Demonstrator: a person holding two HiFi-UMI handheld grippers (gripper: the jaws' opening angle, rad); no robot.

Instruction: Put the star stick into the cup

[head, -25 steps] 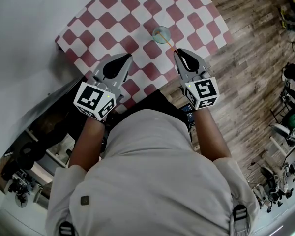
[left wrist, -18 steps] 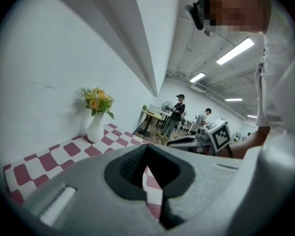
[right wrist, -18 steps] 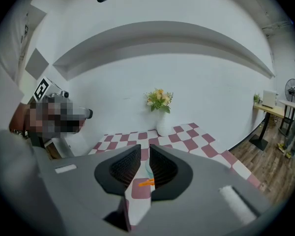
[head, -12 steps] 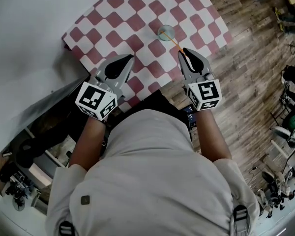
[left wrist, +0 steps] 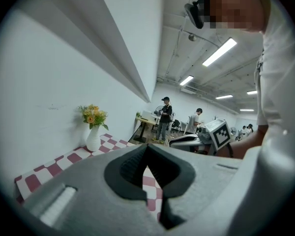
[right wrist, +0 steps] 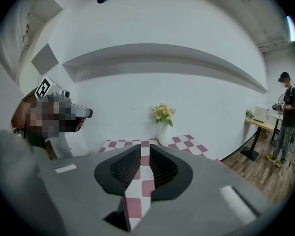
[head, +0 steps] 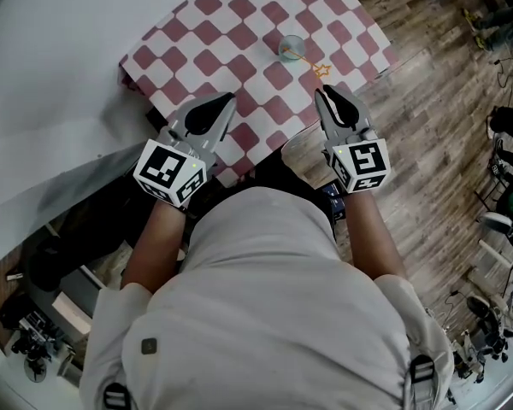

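Two claws are held side by side over the near edge of the tabletop (head: 214, 32), which is covered by a red-and-white checked cloth.

Left claw (head: 215, 109): in the left gripper view its jaws meet at the tips, with only a dark slit lower down, and nothing sits between them.

Right claw (head: 329, 96): in the right gripper view a narrow, even gap separates the two ribbed pads. Only the checked cloth shows through it, so the claw stands slightly apart and empty.

Cup (head: 291, 47): a small clear vessel standing upright on the cloth, ahead of the right claw and apart from it.

Star stick (head: 321, 71): a thin orange rod with an outlined star at one end. The plain end meets the cup at its rim, and the star end points out toward the right claw without touching it. The head view does not settle whether the plain end rests inside the cup or only against it.

Vase (left wrist: 93, 139): white, holding yellow and orange flowers, at the far side of the tabletop by the white wall.

Wooden floor (head: 427, 101) lies to the right of the tabletop. Other people (left wrist: 164, 117) stand far off in the room.
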